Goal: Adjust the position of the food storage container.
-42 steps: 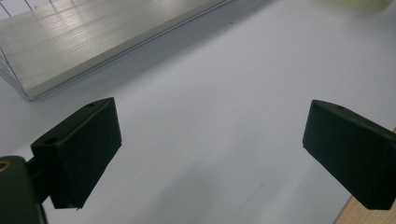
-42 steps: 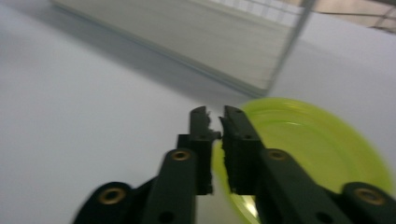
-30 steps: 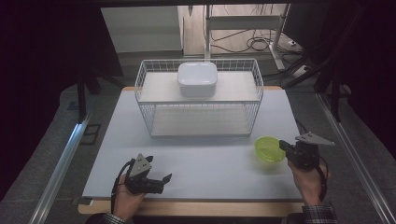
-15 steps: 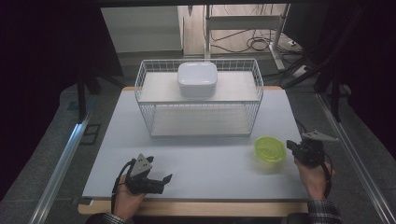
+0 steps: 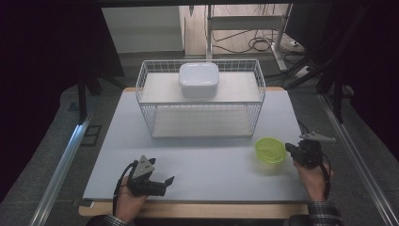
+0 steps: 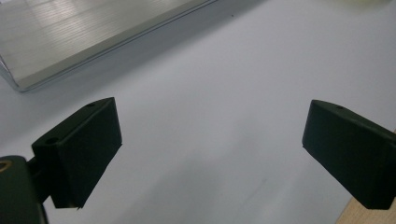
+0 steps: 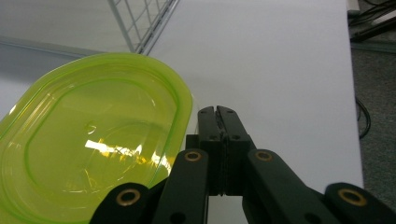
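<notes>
A translucent lime-green bowl sits empty on the white table at the right front. My right gripper lies just right of it, with the jaws pressed together and nothing between them. In the right gripper view the shut tips stand beside the bowl's rim, not around it. Near the front left edge my left gripper rests low in the hand. Its jaws stand wide apart over bare tabletop.
A white wire basket stands on its side at the middle back of the table, and a white lidded container rests on top of it. The basket's corner is close behind the bowl. The table's wooden front edge runs just behind both hands.
The right hand has shifted slightly right and lower beside the bowl, most of it in the first half second. The bowl and the left gripper have stayed put.
</notes>
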`<action>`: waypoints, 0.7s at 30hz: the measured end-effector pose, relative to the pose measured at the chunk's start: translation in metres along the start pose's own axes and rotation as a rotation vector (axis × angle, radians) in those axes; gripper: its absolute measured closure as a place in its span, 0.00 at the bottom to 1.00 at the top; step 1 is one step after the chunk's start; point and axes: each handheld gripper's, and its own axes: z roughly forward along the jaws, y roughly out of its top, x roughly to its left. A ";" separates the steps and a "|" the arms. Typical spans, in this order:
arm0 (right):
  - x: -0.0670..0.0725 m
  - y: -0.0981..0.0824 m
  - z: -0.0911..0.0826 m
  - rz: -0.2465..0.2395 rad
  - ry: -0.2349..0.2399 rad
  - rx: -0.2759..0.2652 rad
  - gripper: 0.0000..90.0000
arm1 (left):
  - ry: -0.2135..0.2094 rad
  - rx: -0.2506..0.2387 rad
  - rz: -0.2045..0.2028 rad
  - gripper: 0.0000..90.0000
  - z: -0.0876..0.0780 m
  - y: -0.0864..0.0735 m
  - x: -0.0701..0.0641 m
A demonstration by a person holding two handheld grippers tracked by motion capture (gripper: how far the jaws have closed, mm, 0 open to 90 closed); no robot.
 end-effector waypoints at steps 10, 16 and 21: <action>0.018 0.001 0.006 -0.018 0.051 0.019 0.99 | -0.003 0.004 0.003 0.05 0.001 0.000 0.000; 0.032 0.001 0.008 -0.019 0.101 0.028 0.99 | -0.006 0.009 0.005 0.05 0.001 0.000 -0.001; 0.046 0.001 0.010 -0.028 0.143 0.037 0.99 | -0.008 0.013 0.007 0.05 0.002 0.000 -0.001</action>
